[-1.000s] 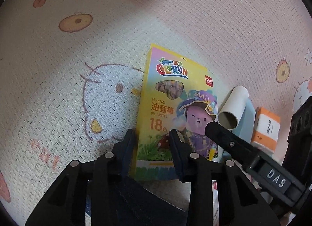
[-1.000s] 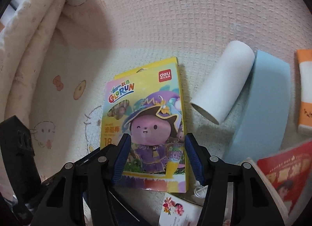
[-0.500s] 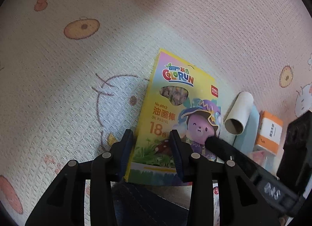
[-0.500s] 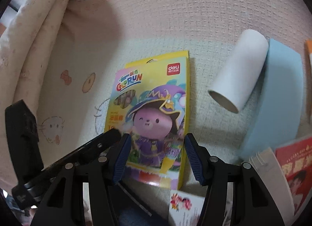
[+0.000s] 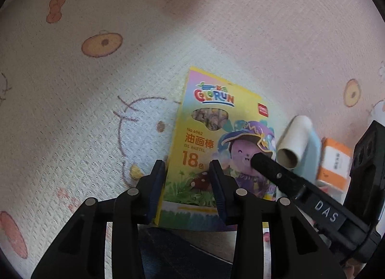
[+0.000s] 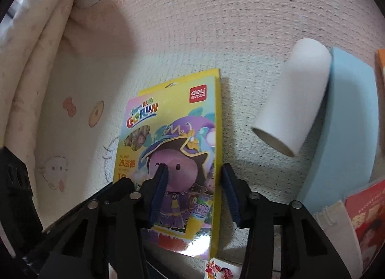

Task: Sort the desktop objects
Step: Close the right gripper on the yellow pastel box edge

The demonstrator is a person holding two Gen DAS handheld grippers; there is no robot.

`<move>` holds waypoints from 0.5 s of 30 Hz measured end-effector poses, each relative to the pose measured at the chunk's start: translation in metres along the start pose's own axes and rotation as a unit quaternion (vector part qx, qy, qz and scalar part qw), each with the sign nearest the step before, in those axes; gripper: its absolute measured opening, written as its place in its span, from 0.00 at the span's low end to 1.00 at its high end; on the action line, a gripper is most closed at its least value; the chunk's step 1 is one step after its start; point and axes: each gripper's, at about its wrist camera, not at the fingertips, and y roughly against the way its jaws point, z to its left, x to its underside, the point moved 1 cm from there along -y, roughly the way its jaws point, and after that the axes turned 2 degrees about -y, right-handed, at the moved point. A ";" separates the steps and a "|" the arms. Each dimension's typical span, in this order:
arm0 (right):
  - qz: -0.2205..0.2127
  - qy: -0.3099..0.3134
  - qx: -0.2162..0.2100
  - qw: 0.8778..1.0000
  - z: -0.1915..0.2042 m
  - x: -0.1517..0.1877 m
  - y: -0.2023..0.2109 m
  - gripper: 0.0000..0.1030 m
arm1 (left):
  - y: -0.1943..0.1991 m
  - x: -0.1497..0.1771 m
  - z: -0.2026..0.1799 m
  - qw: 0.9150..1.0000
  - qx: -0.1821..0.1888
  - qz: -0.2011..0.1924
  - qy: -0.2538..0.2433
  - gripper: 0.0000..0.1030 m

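A yellow oil pastel box (image 5: 214,144) lies on the pink patterned cloth; it also shows in the right wrist view (image 6: 178,149). My left gripper (image 5: 187,170) is open, its fingers astride the box's near left corner. My right gripper (image 6: 192,173) is open, one finger over the box face and the other at its right edge. The box's right edge looks slightly raised off the cloth. The right gripper's finger (image 5: 264,161) shows in the left wrist view over the box.
A white cardboard tube (image 6: 293,100) leans on a light blue block (image 6: 349,125) to the right. An orange and white box (image 5: 334,165) lies beyond. A red booklet (image 6: 368,226) and small card (image 6: 219,269) sit near the front. Folded cloth (image 6: 36,57) rises at left.
Both grippers have moved in closer over the box's near end. The right gripper's fingers have narrowed around the box's right half, and the box's right edge now looks tilted up.
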 end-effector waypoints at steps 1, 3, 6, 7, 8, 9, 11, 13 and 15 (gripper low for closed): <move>-0.007 0.004 -0.001 1.000 0.001 -0.002 0.005 0.35 | 0.003 0.000 0.000 1.000 0.007 -0.003 0.003 0.40; -0.020 0.014 0.002 1.000 0.005 -0.007 0.019 0.32 | 0.011 -0.002 -0.001 1.000 0.026 -0.007 0.016 0.40; -0.035 0.021 0.004 0.999 0.009 -0.013 0.043 0.30 | 0.020 -0.001 -0.011 0.998 0.052 -0.012 0.029 0.40; -0.040 0.021 0.005 0.999 0.009 -0.013 0.050 0.30 | 0.025 0.000 -0.014 0.998 0.062 -0.014 0.030 0.40; -0.044 0.020 0.005 0.999 0.010 -0.013 0.055 0.30 | 0.031 0.001 -0.017 0.997 0.069 -0.017 0.027 0.40; -0.049 0.020 0.005 0.999 0.009 -0.012 0.062 0.30 | 0.034 0.003 -0.020 0.997 0.074 -0.018 0.022 0.40; -0.056 0.013 0.006 0.998 0.005 -0.007 0.077 0.30 | 0.040 0.009 -0.026 0.996 0.082 -0.018 0.012 0.40; -0.060 0.008 0.011 0.998 0.003 0.001 0.087 0.30 | 0.045 0.018 -0.037 0.996 0.088 -0.017 -0.002 0.40; -0.065 0.003 0.021 0.998 -0.005 0.013 0.102 0.30 | 0.049 0.031 -0.043 0.995 0.095 -0.013 -0.015 0.40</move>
